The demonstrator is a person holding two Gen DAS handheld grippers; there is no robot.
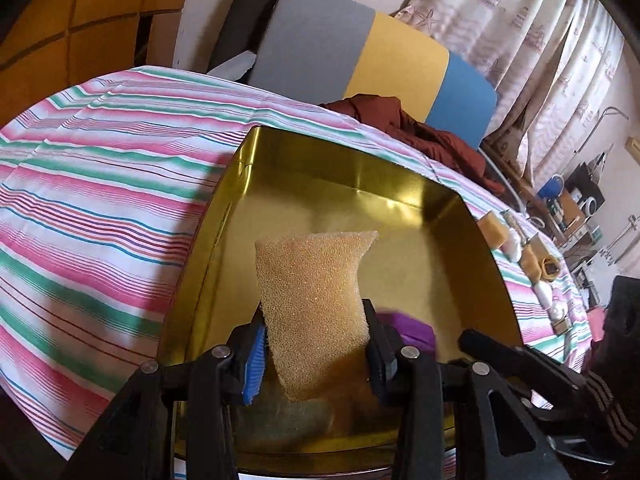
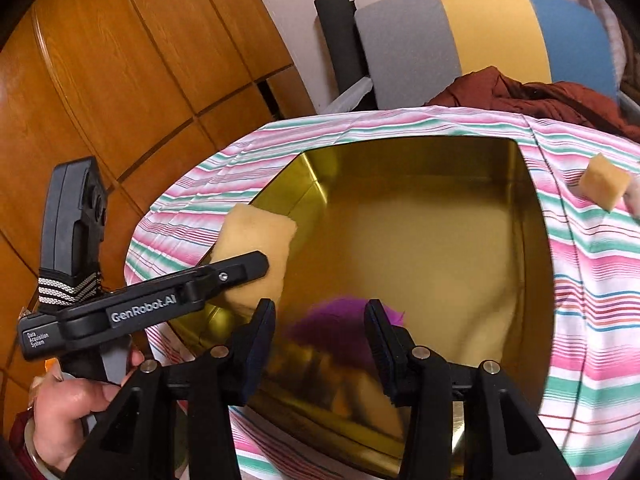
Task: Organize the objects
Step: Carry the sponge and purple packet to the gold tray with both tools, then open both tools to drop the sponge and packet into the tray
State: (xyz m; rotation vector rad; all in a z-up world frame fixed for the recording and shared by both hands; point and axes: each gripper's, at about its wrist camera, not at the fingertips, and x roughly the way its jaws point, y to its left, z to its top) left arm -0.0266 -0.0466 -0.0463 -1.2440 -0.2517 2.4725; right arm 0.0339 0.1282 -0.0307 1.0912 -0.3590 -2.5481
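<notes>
Over the gold tin [image 1: 400, 184], left tongs [image 1: 316, 354] pinch the sponge [image 1: 314, 292].

Purple object [image 2: 344, 326] in gold tin [image 2: 420, 152] blurred, unidentifiable. Small items [image 1: 532, 264] along desk edge too tiny. Sponge [image 1: 316, 304] base hidden by claw.

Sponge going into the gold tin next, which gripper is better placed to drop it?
Left. The left gripper already grips the sponge above the gold tin; the right gripper is open, holding nothing.
</notes>
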